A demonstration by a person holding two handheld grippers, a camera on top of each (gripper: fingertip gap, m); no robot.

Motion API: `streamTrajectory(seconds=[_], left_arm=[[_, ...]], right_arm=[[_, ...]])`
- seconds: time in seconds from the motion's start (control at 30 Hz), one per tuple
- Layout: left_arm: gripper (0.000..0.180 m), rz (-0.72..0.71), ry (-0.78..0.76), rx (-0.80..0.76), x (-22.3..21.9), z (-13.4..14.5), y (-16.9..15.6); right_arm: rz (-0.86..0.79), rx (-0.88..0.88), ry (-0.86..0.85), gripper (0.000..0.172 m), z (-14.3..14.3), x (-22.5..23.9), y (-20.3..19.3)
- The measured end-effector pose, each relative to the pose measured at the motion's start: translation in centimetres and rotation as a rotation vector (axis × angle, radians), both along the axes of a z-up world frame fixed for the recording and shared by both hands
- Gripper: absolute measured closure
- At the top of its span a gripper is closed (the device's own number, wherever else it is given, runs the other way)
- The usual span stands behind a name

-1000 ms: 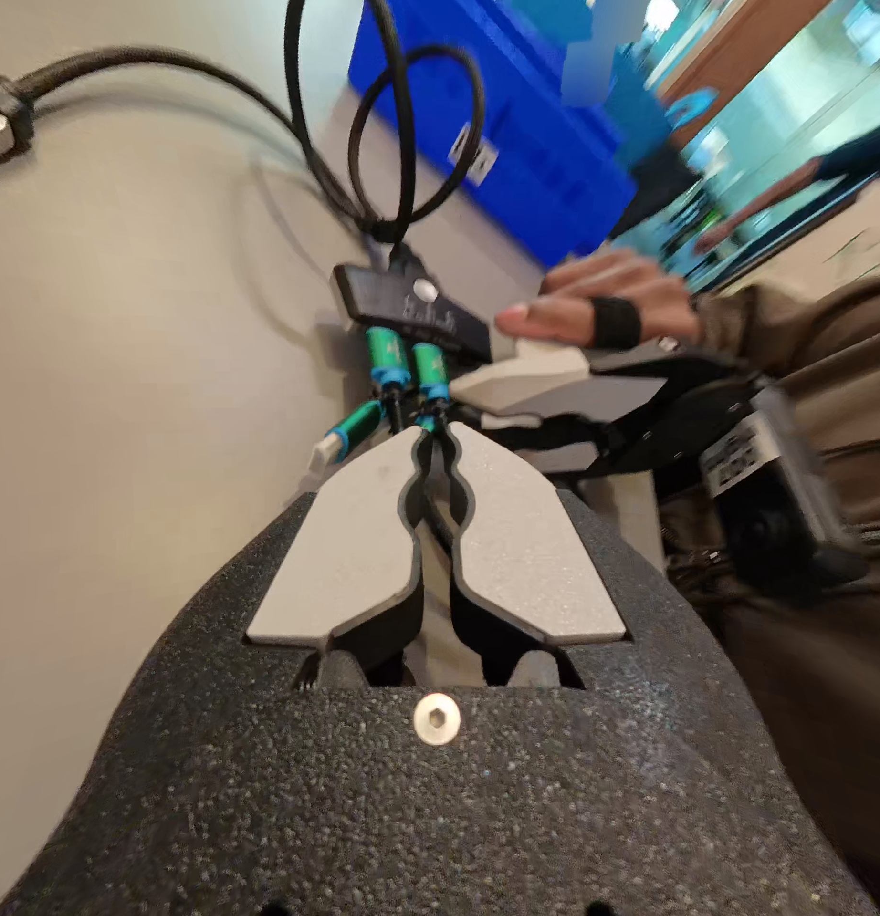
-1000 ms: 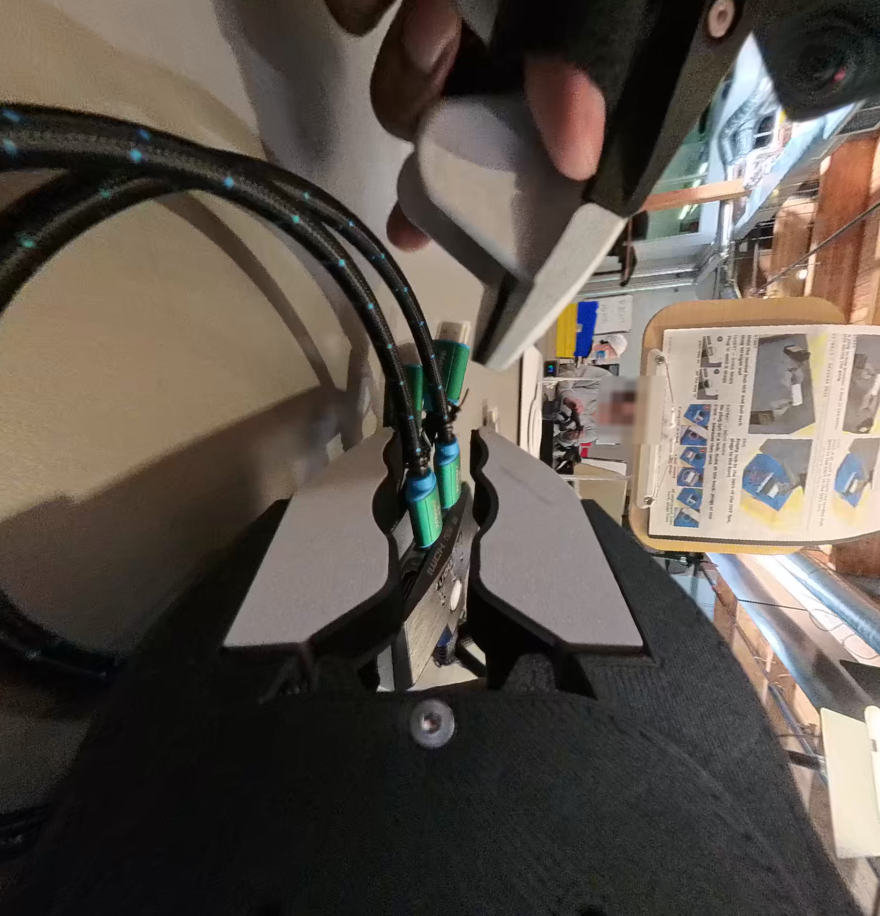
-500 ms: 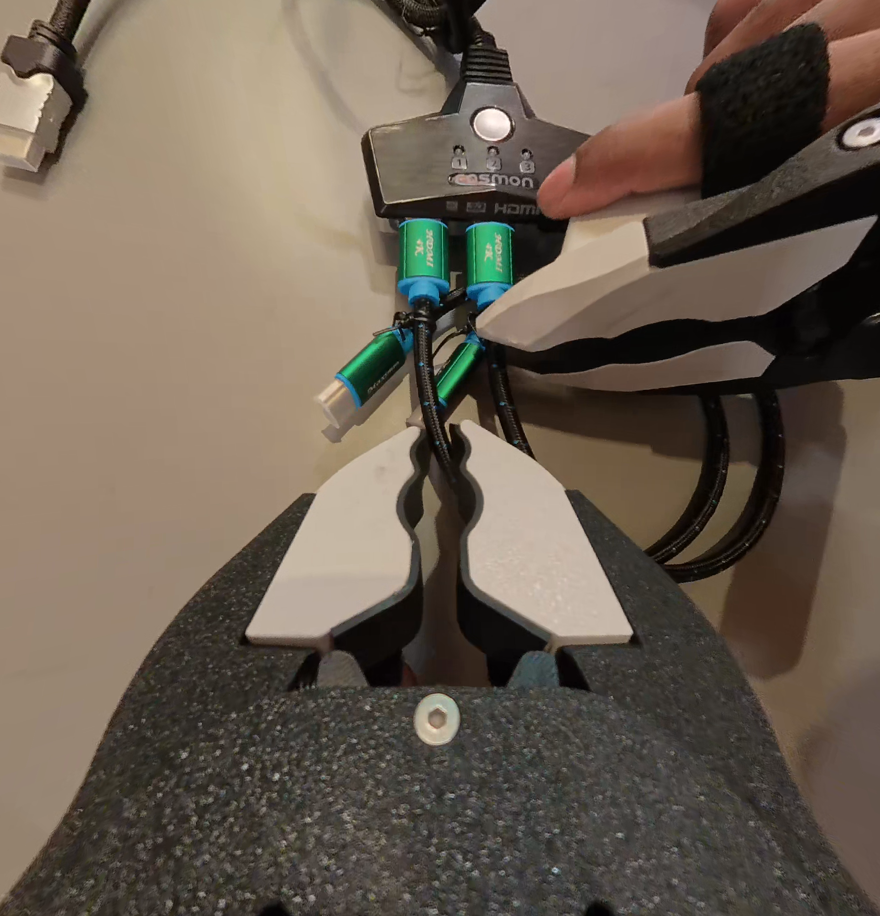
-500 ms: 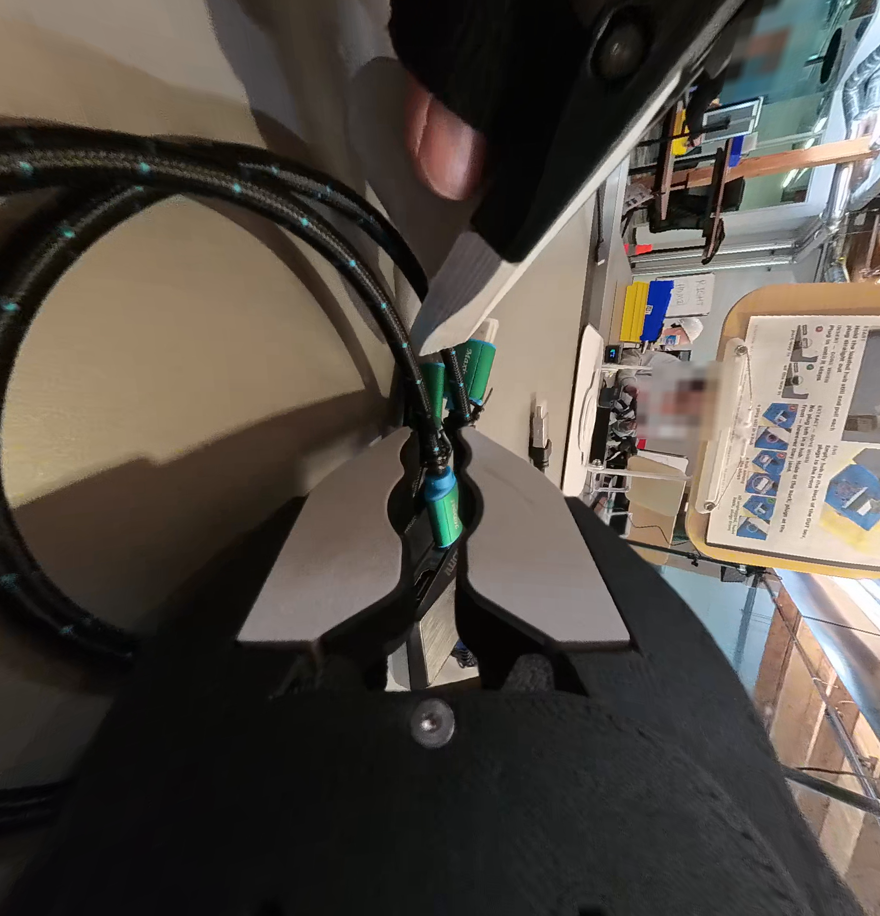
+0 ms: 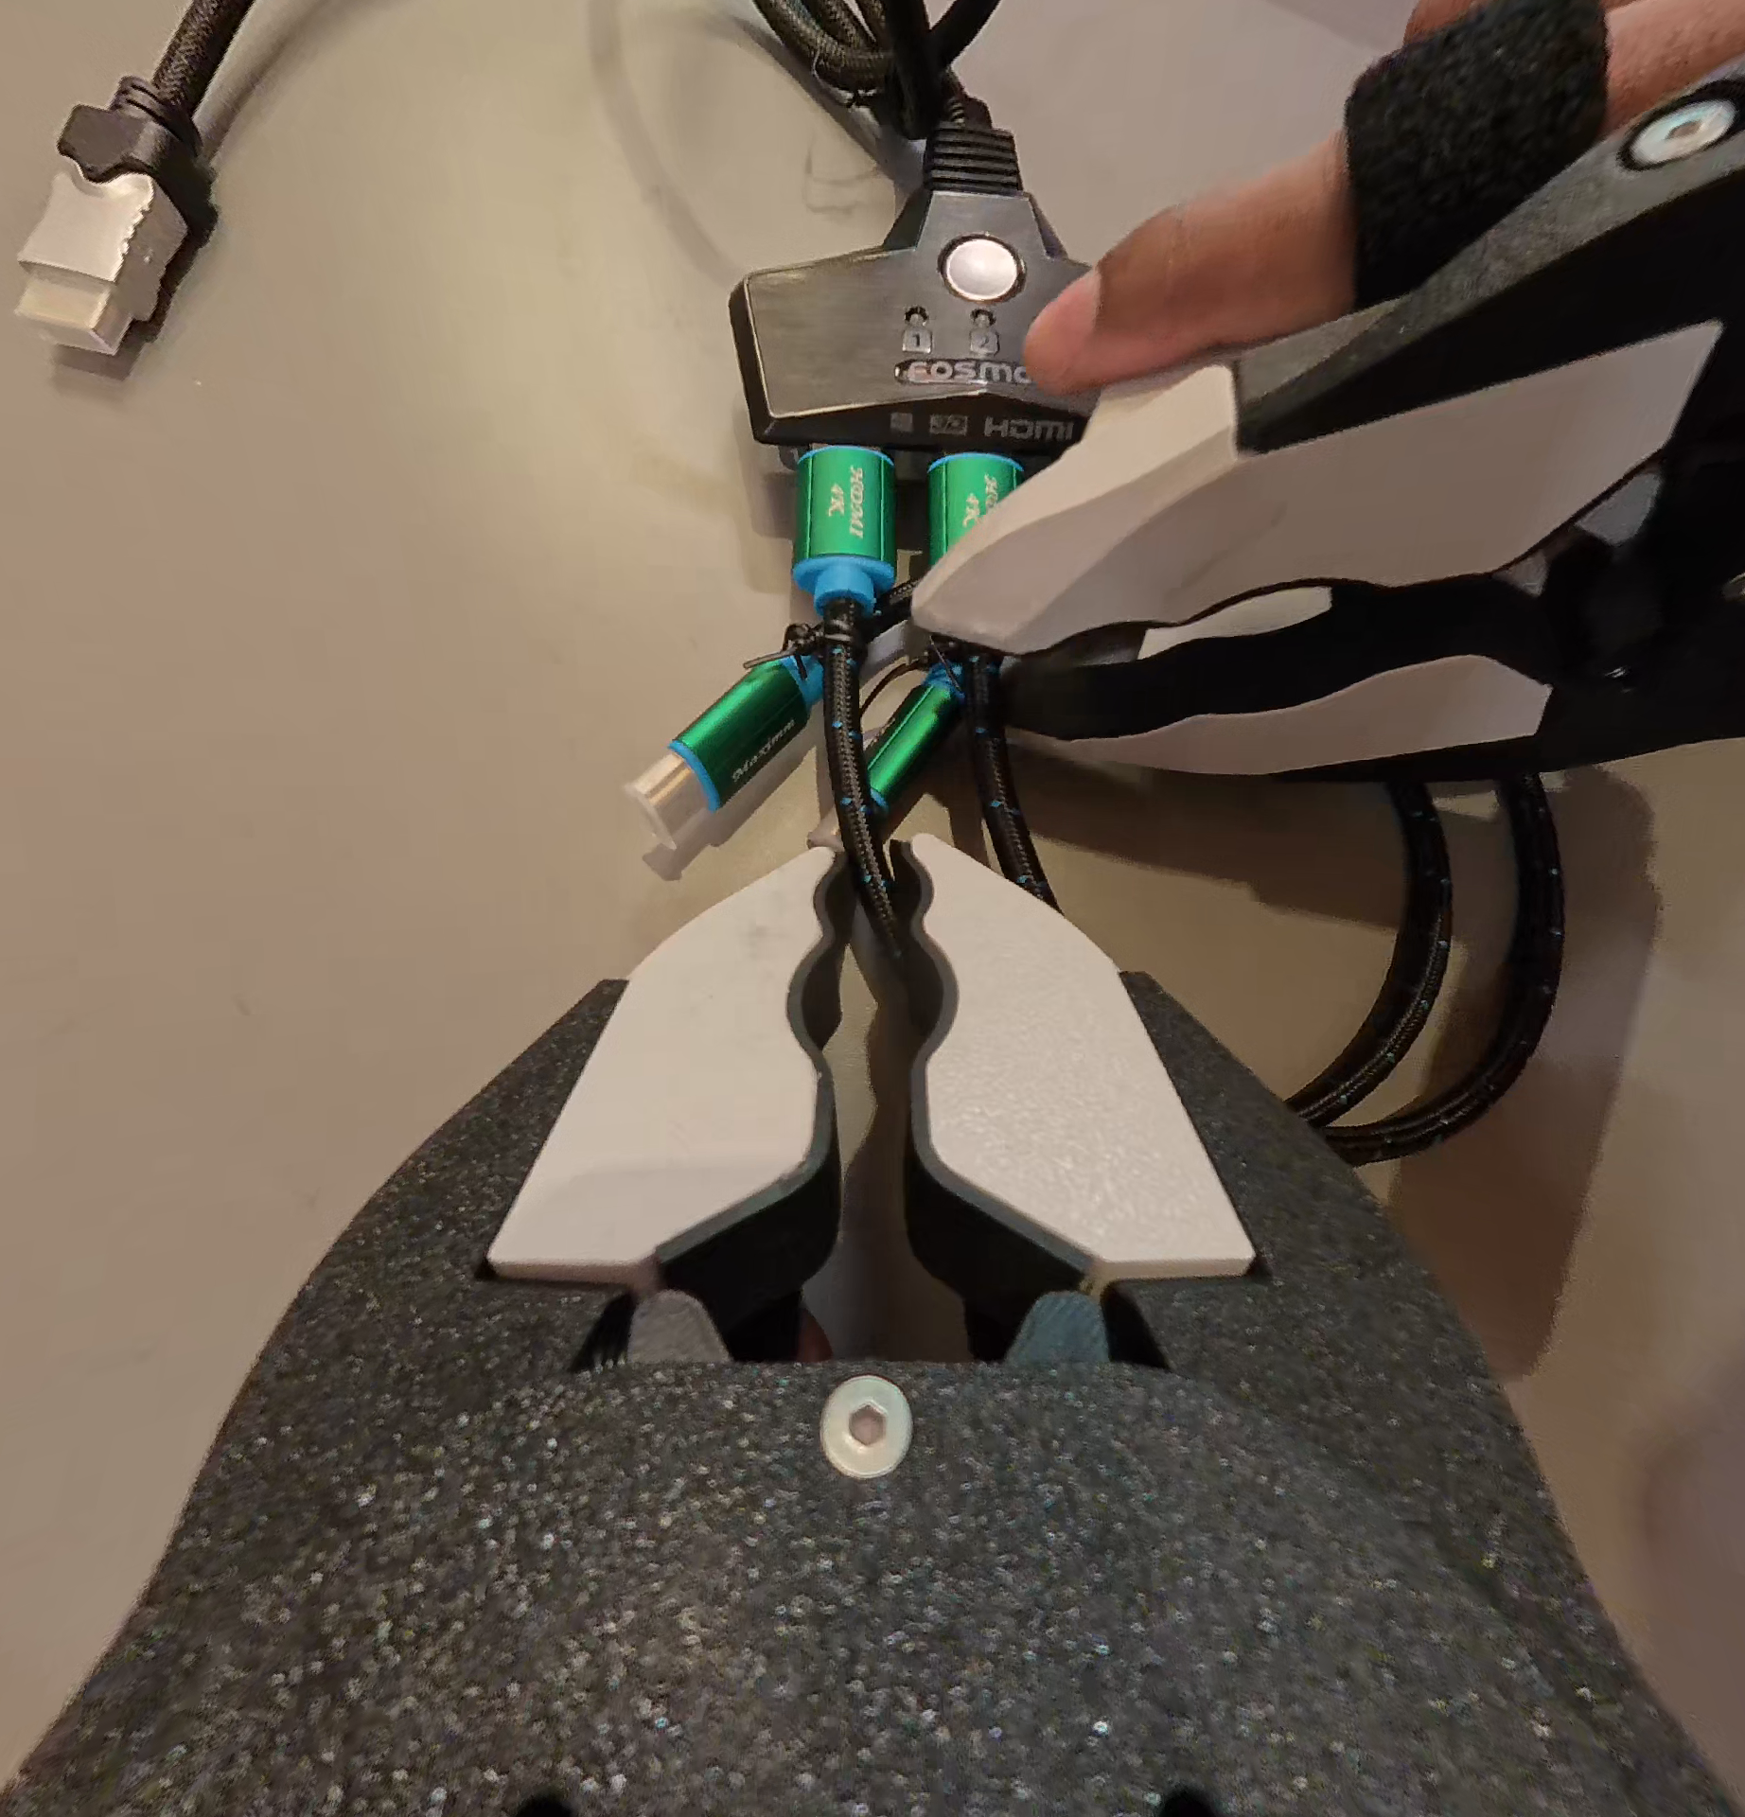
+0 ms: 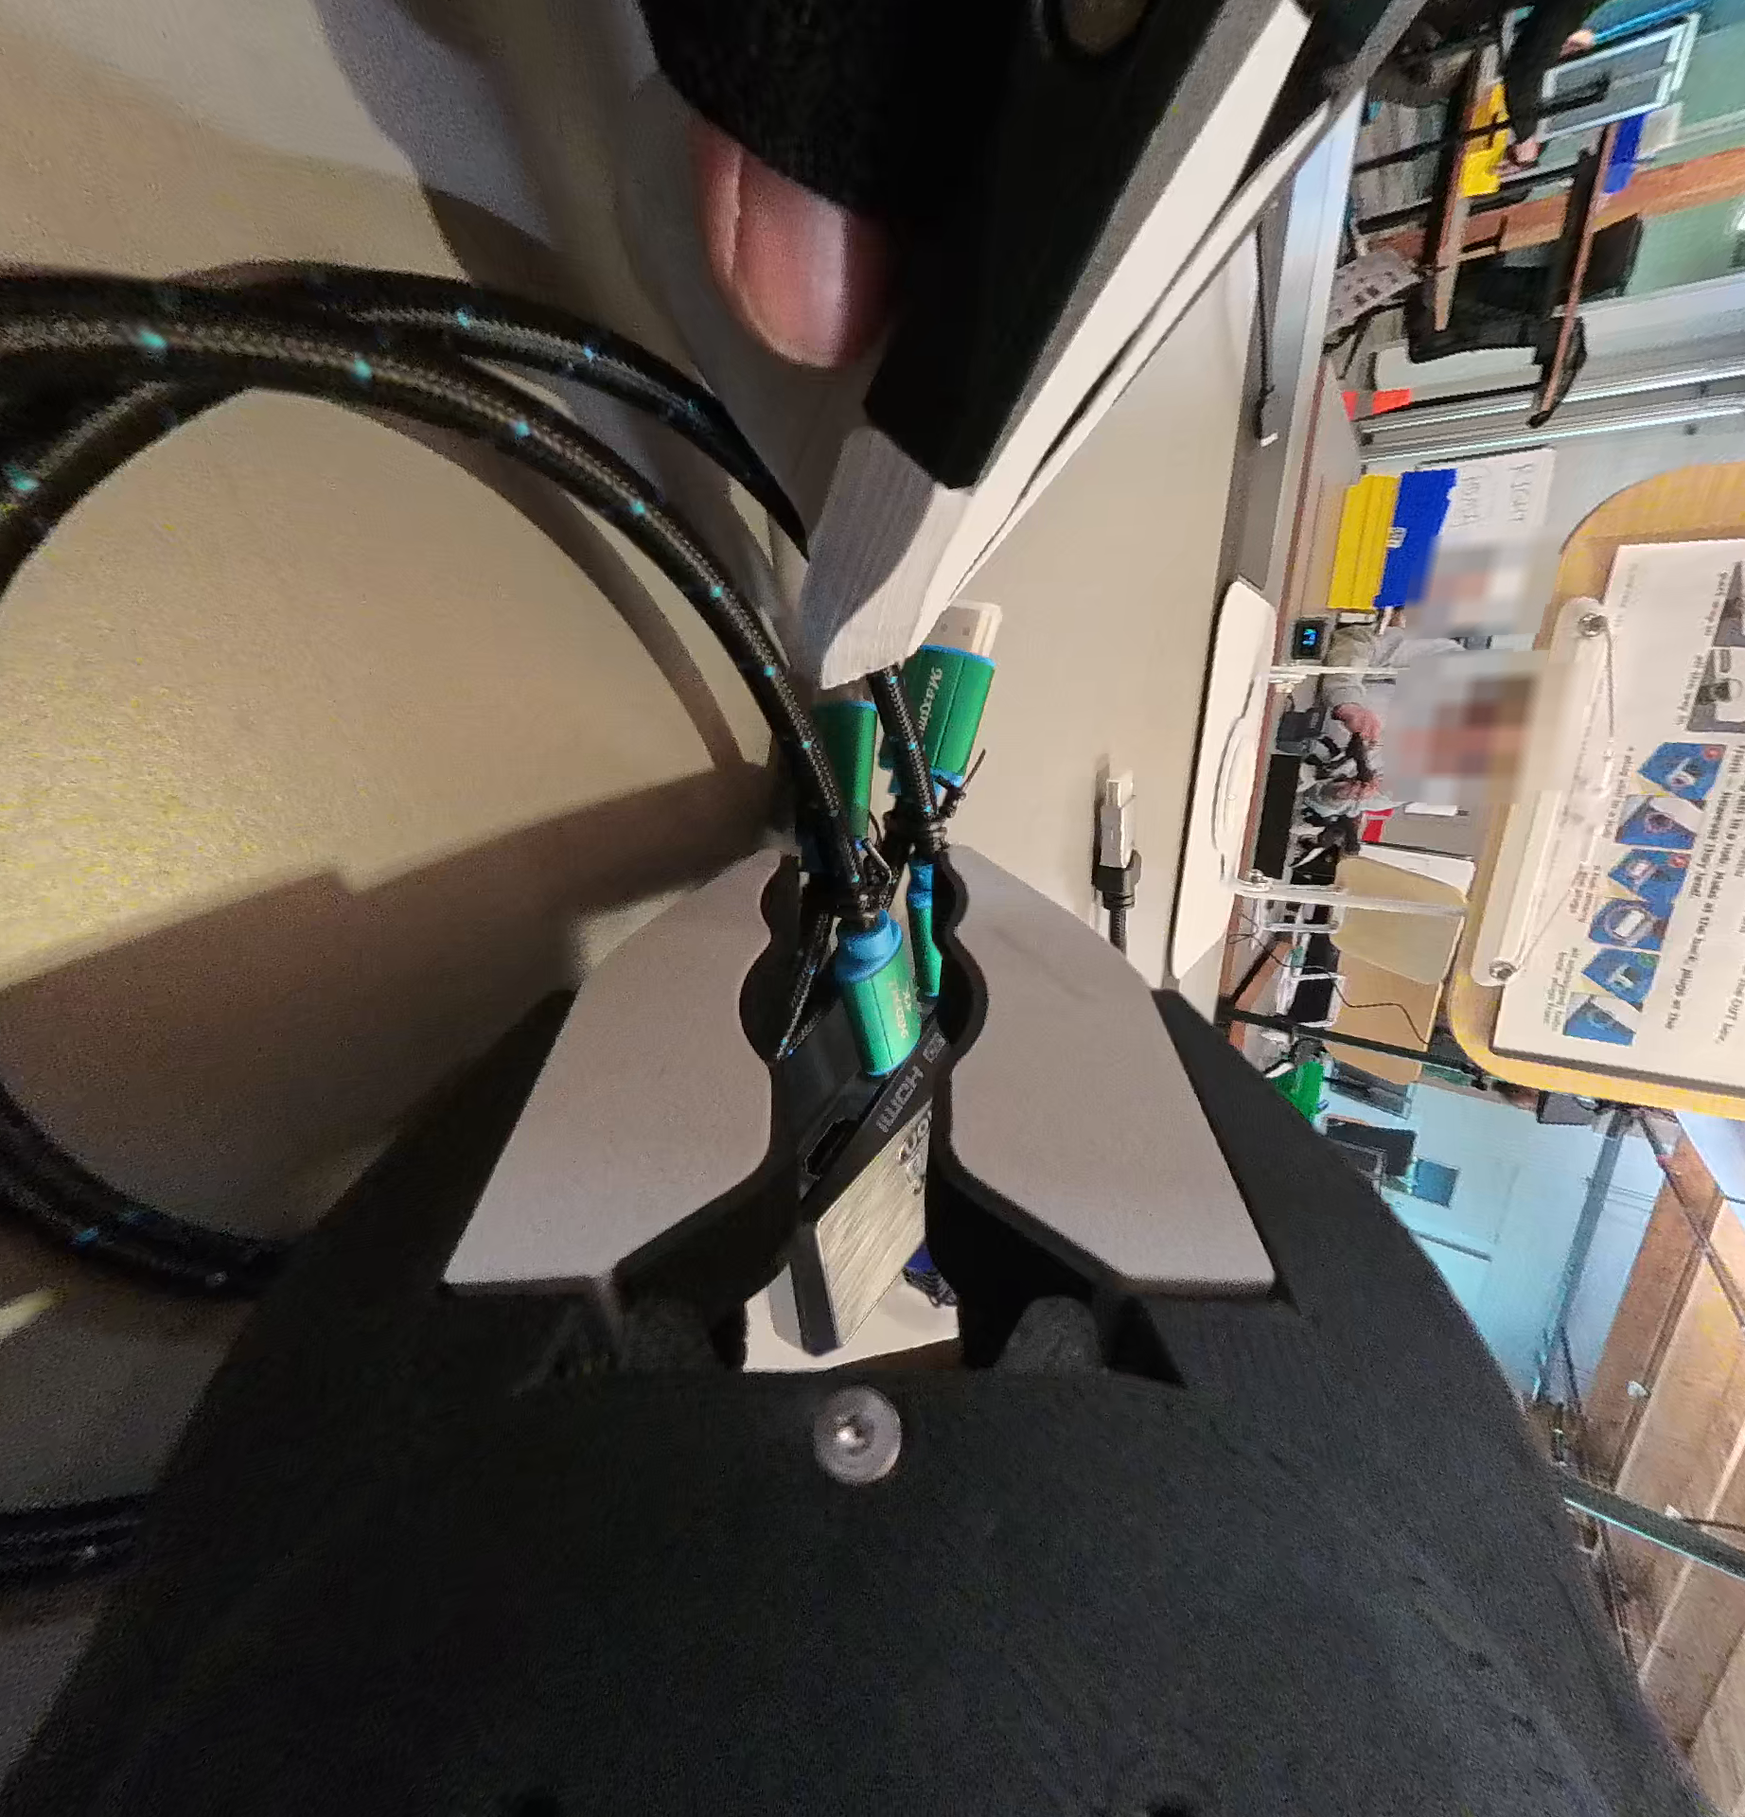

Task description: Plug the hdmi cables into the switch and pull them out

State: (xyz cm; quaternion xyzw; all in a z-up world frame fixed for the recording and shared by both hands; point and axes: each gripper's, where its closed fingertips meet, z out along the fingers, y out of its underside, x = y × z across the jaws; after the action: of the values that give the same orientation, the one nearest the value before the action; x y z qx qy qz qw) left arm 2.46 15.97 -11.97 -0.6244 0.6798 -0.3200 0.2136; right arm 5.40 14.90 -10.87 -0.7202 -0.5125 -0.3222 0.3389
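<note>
In the left wrist view my left gripper (image 5: 873, 860) is shut on a black braided cable (image 5: 854, 777). The cable runs up to a green plug (image 5: 842, 511) seated in a black switch box (image 5: 849, 334) on the beige table (image 5: 308, 885). Two loose green plugs (image 5: 741, 732) lie just ahead of my fingertips. My right gripper (image 5: 967, 654) reaches in from the right, one finger over the box's right end. In the right wrist view the right gripper (image 6: 864, 865) is open, with the switch box (image 6: 864, 1239) and its plugs standing between the fingers. A left finger (image 6: 878, 590) shows above.
A black connector with a silver tip (image 5: 97, 256) lies at the far left. Braided cable loops (image 5: 1439, 983) lie under the right gripper and also show in the right wrist view (image 6: 357, 374). A clipboard with a printed sheet (image 6: 1655, 836) stands beyond the table edge. Only a small space, under 4 cm, lies between the two pairs of fingers.
The right fingers closed in on the switch box half a second ago and now stand wider apart again. The left gripper keeps the cable and has moved slightly closer to the box.
</note>
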Motion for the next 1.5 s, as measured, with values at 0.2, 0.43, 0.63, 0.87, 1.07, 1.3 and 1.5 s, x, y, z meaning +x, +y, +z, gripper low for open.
streamTrajectory(seconds=[0.2,0.43,0.63,0.87,1.07,1.3,1.5], left_arm=[[0.172,-0.006,-0.012,-0.015,0.0,0.1,0.1],[0.172,-0.045,-0.031,0.012,0.1,0.3,0.0],[0.172,-0.078,-0.062,-0.046,0.1,0.7,-0.4],[0.171,-0.104,-0.058,-0.054,0.0,0.5,-0.6],[0.171,-0.125,-0.047,0.003,-0.2,0.2,-0.5],[0.165,-0.114,-0.048,0.021,-0.6,0.2,0.5],[0.149,-0.1,-0.068,0.055,-1.1,0.5,1.1]], right_arm=[[-0.02,-0.082,-0.011,0.155,-0.8,0.2,0.2],[0.035,-0.047,0.04,0.157,-0.5,0.0,-0.2],[0.069,-0.039,0.12,0.158,-0.1,0.0,-0.7],[0.094,-0.057,0.172,0.158,-0.1,-0.2,-1.1],[0.111,-0.057,0.233,0.164,0.2,-0.6,-1.4],[0.097,-0.029,0.331,0.14,2.1,0.3,-2.0],[0.126,-0.018,0.506,0.137,4.1,3.6,-3.9]])
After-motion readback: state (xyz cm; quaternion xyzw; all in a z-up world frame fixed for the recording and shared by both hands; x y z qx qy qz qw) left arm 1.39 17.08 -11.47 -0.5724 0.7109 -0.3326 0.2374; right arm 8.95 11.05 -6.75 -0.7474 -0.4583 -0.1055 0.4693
